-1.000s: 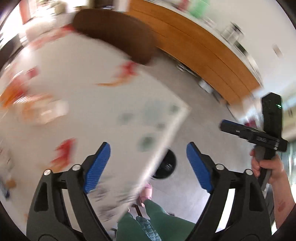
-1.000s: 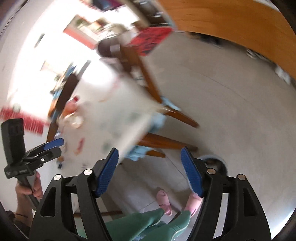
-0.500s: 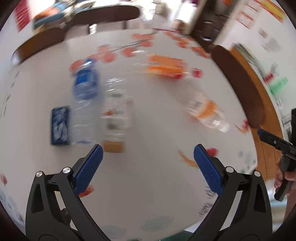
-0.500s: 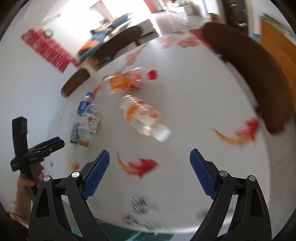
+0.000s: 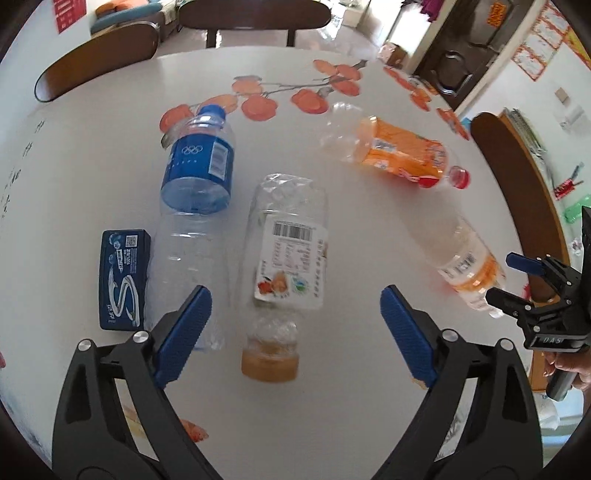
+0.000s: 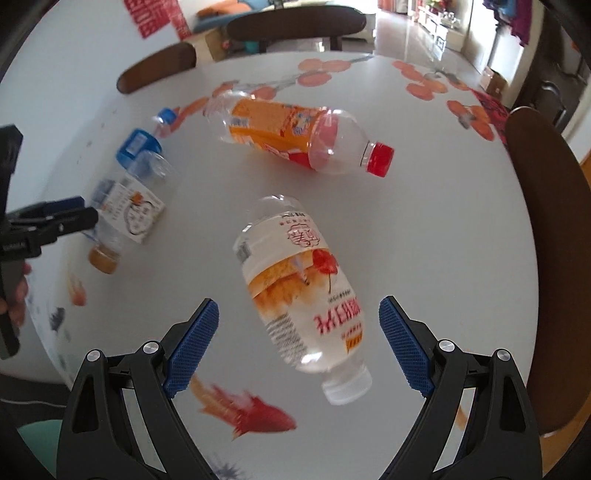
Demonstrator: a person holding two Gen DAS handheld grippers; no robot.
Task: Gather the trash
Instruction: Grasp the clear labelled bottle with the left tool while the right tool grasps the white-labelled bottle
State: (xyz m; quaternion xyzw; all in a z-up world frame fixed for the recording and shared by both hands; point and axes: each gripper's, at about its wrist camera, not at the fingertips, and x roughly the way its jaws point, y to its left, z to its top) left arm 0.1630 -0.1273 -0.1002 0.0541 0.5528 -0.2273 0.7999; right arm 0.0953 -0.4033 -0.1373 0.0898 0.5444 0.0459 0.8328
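Observation:
Several empty plastic bottles lie on a white table [image 5: 110, 192]. In the left wrist view, a clear bottle with an orange cap [image 5: 286, 266] lies between the open blue pads of my left gripper [image 5: 295, 332]. A blue-labelled bottle [image 5: 195, 192] and a dark blue box [image 5: 122, 278] lie to its left. In the right wrist view, a white-capped bottle with an orange label [image 6: 303, 295] lies between the pads of my open right gripper [image 6: 297, 347]. An orange bottle with a red cap [image 6: 295, 136] lies beyond it. Both grippers hover empty above the table.
Dark wooden chairs stand around the table: at the back [image 5: 255, 14], back left [image 5: 96, 59] and right [image 6: 546, 221]. The table is printed with orange fruit and red fish. The right gripper shows at the right edge of the left wrist view [image 5: 532, 295].
Both grippers swung from facing the floor and table edge to facing the table top, and moved closer to the bottles. Both stayed open.

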